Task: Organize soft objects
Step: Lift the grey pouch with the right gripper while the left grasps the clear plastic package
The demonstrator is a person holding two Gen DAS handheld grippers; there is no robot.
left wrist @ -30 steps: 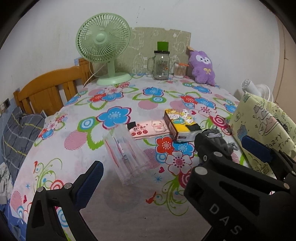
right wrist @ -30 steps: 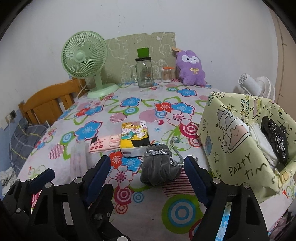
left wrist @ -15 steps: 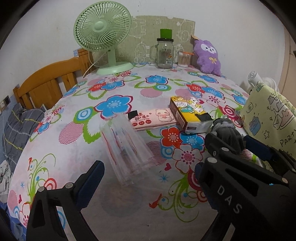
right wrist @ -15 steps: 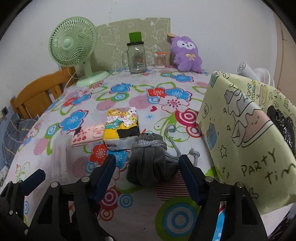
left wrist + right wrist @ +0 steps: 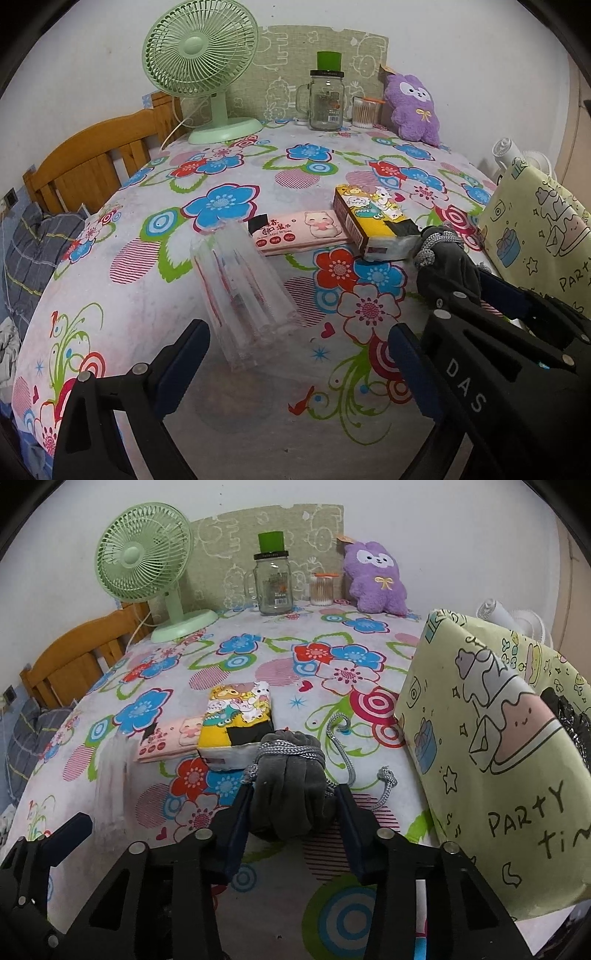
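A grey velvet drawstring pouch (image 5: 291,768) lies on the flowered tablecloth (image 5: 332,657), just in front of a yellow cartoon tissue pack (image 5: 236,720). My right gripper (image 5: 291,797) is closing around the pouch, and both blue pads press into its sides. A pink wipes pack (image 5: 299,232) sits left of the tissue pack. My left gripper (image 5: 295,354) hangs open over the near table, with a clear plastic pack (image 5: 243,291) just beyond its fingers. At the back stands a purple plush toy (image 5: 373,579). In the left wrist view the pouch (image 5: 447,258) sits in the right gripper (image 5: 480,291).
A pale green "party time" bag (image 5: 498,757) stands open at the right with something black inside. A green fan (image 5: 201,51), a glass jar (image 5: 325,99) and a cotton swab tub (image 5: 364,110) line the back. A wooden chair (image 5: 88,162) is at left.
The right gripper came forward and down over the grey pouch, and its jaws narrowed from wide open until they pinch the pouch. The left gripper stayed open and hardly moved.
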